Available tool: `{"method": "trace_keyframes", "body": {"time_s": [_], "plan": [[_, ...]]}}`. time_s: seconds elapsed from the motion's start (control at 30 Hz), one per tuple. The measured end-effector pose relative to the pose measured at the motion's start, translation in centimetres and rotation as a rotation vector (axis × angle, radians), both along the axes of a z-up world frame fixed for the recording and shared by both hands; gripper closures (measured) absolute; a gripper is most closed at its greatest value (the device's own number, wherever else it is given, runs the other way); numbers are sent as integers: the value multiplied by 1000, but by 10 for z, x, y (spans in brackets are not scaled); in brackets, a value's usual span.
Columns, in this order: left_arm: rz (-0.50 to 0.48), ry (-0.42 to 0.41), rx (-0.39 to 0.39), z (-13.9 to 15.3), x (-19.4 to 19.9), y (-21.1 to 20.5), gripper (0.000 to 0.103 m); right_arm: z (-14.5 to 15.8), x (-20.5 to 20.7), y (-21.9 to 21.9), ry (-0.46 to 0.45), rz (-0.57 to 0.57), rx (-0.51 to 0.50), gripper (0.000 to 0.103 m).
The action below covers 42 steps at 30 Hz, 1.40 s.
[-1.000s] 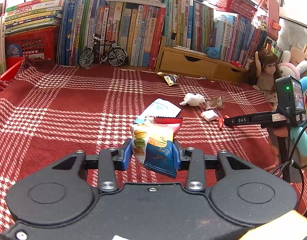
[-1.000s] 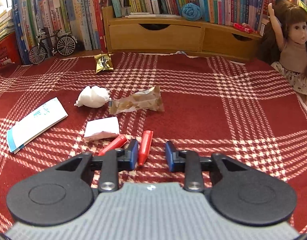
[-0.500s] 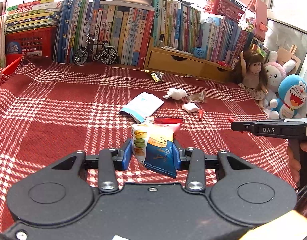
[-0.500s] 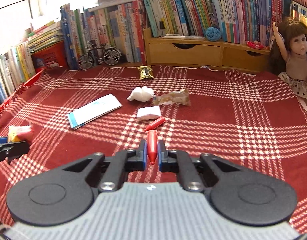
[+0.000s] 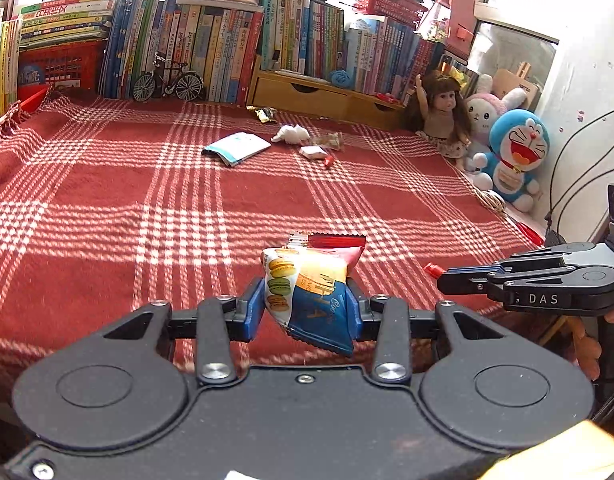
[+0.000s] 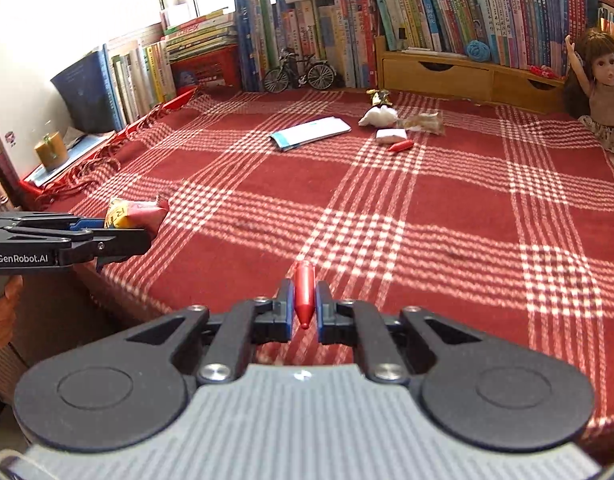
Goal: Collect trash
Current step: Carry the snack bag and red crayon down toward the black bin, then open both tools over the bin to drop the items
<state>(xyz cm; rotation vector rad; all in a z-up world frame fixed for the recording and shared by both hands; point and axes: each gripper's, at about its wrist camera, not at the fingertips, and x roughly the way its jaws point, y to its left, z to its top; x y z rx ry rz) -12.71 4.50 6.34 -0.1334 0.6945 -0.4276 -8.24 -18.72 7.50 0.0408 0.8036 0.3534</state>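
My left gripper (image 5: 310,312) is shut on a colourful snack packet (image 5: 313,284) printed with macarons, held above the near edge of the red plaid cloth (image 5: 187,200). My right gripper (image 6: 304,312) is shut on a small red pointed piece (image 6: 304,292); its red tip (image 5: 431,269) pokes out of the right gripper (image 5: 441,278) at the right of the left wrist view. Far back on the cloth lie a white-and-blue packet (image 6: 311,132), a crumpled white tissue (image 6: 378,116), a brown wrapper (image 6: 425,122), a white folded scrap (image 6: 391,135), another red piece (image 6: 401,146) and a gold wrapper (image 6: 379,97).
Rows of books (image 5: 211,48), a model bicycle (image 5: 169,82) and a wooden drawer unit (image 5: 319,96) line the back. A doll (image 5: 443,116) and plush toys (image 5: 515,152) sit at the right. The left gripper (image 6: 147,236) with its packet shows at the left of the right wrist view.
Both grippers have pulled back from the trash pile toward the near edge of the cloth. The right gripper closed on a red piece and lifted it; the left kept its packet.
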Motion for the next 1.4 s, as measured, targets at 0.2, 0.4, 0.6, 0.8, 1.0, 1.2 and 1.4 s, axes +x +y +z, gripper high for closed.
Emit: {"method": "trace_keyframes", "body": {"time_s": [0.2,0.4,0.6,0.8,1.0,1.2,1.4], "plan": [[-33,108,24,-28,-50,1,65,-20,-44,14,59,51,-15,88],[-28,323,98,-87,-80,-2,65,-73,-76,37,191,95,-74,88],[-34,461,129,-122,-81,-5,64,-107,-93,54,291,137,-103,88],[-59,526,166,-139,-71,-16,64,-119,-92,53,337,119,-95,87],[-72,560,198,-150,-65,-23,61,-127,-88,57,371,119,-93,87],[-85,559,221,-151,-65,-29,59,-132,-82,59,384,120,-96,86],[-88,557,230,-152,-64,-34,52,-133,-81,60,387,121,-96,84]]}}
